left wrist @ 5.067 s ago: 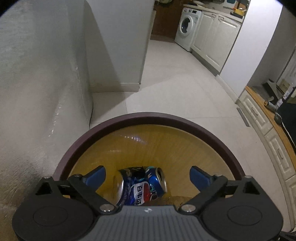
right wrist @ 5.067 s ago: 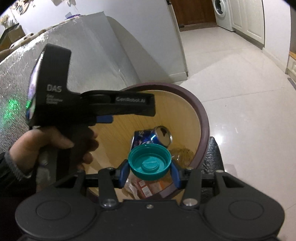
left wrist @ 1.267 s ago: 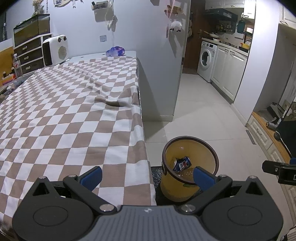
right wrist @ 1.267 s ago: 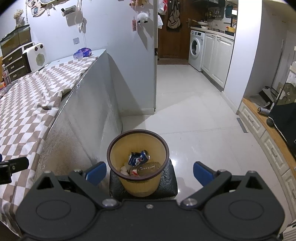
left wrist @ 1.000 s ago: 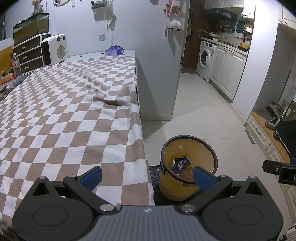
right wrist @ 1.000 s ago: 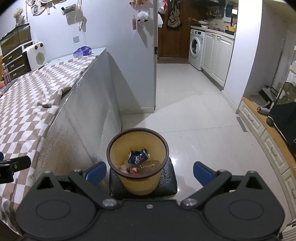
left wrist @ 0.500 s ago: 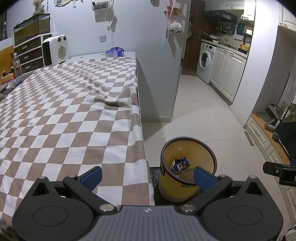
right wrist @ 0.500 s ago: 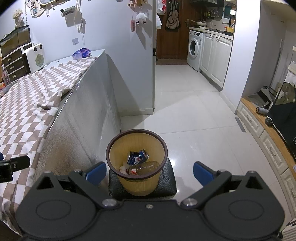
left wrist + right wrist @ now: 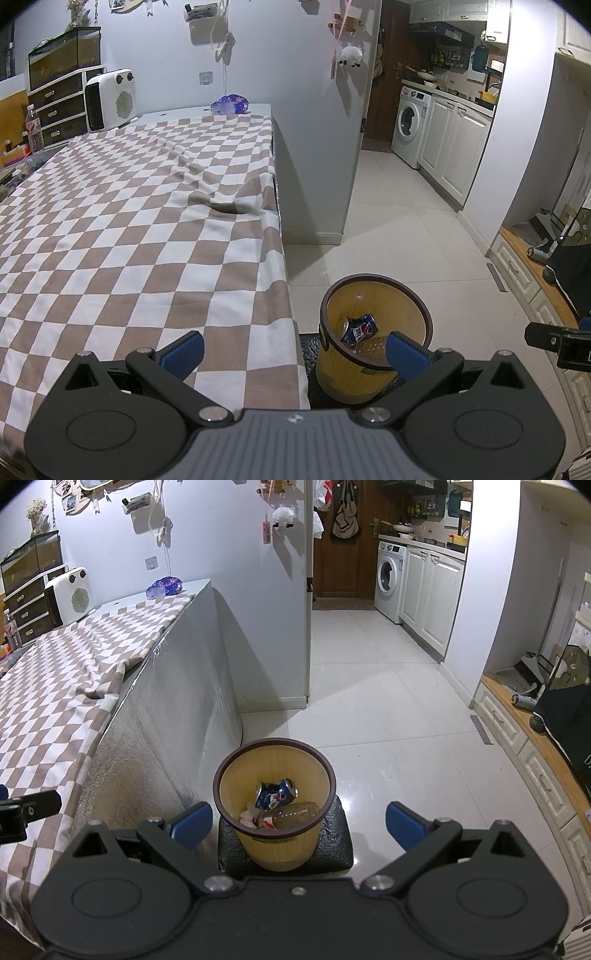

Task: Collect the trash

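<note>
Yellow bin [image 9: 275, 801] sat on the floor just ahead of the right gripper [image 9: 299, 823], between its spread, empty fingers, holding a crushed can [image 9: 276, 794]. The left gripper [image 9: 293, 352] hung released, empty too. Risk: overlooked trash on the checkered bench [image 9: 122, 236].

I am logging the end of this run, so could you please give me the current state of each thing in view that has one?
Left tool: open, holding nothing.
Right tool: open, holding nothing.
Trash bin: upright on a black mat, no lid, partly filled.
Blue can: crushed, lying in the bin.
Plastic bottle: lying on its side in the bin.
Checkered cloth: spread over the table, rumpled near its right edge.
</note>
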Tool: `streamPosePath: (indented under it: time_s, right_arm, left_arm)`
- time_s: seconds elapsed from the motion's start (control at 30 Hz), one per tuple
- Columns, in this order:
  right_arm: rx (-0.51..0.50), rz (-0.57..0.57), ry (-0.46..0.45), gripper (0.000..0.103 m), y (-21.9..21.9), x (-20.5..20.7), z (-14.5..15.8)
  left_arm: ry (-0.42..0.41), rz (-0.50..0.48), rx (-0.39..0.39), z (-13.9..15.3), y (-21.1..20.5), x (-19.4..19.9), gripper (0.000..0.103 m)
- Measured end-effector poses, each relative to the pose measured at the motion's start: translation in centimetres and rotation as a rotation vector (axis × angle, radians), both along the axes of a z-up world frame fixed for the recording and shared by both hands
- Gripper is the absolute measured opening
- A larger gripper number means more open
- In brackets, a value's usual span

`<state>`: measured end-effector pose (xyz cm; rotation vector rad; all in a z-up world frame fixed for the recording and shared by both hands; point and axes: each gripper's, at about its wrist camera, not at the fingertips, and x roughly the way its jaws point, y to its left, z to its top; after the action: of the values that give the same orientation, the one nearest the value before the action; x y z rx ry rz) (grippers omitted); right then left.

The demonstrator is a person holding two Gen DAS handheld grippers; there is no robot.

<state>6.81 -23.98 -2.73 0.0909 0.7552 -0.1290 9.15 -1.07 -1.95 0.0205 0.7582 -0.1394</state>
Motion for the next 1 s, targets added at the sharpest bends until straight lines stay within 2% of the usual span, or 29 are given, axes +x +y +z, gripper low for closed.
streamPosePath:
  time_s: [1.0]
  right_arm:
    - [0.001,0.0,0.001,0.101,-0.02,-0.09,0.06]
  left_arm:
    - [-0.004,0.002,-0.001,0.21,0.13,0.01,0.103]
